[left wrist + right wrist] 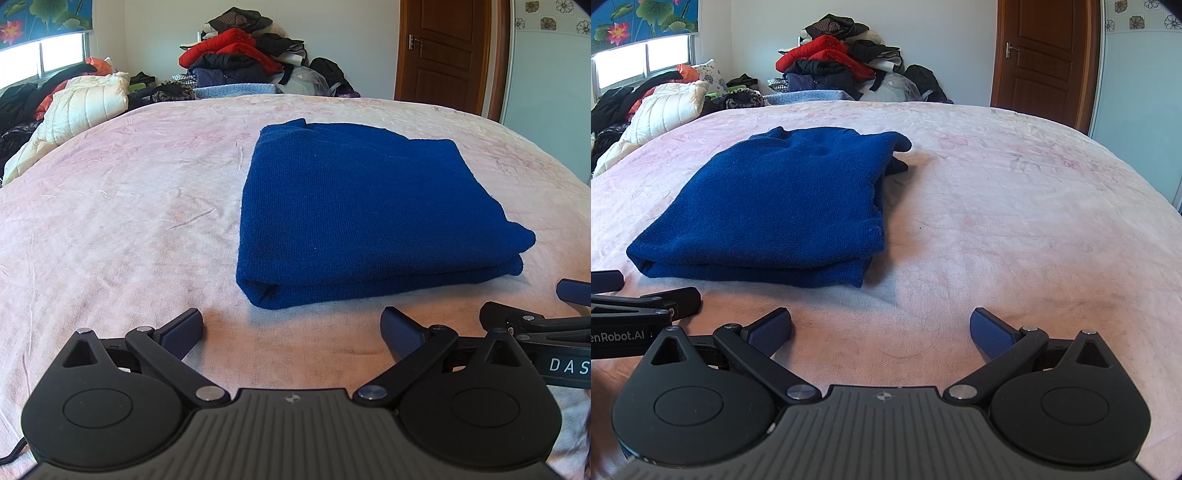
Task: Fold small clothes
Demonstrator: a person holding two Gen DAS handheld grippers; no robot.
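Observation:
A dark blue knit garment (362, 206) lies folded into a neat thick rectangle on the pink bedspread (129, 221). It also shows in the right wrist view (783, 206), left of centre. My left gripper (291, 332) is open and empty, just short of the garment's near folded edge. My right gripper (881, 332) is open and empty, over bare bedspread (1015, 221) to the right of the garment. The right gripper's body (546, 325) shows at the right edge of the left wrist view; the left gripper's body (646, 302) shows at the left edge of the right wrist view.
A tall pile of red, black and other clothes (240, 55) stands at the far side of the bed. A cream puffer jacket (74, 107) and dark clothes lie at the far left by a window. A brown wooden door (443, 51) is at the back right.

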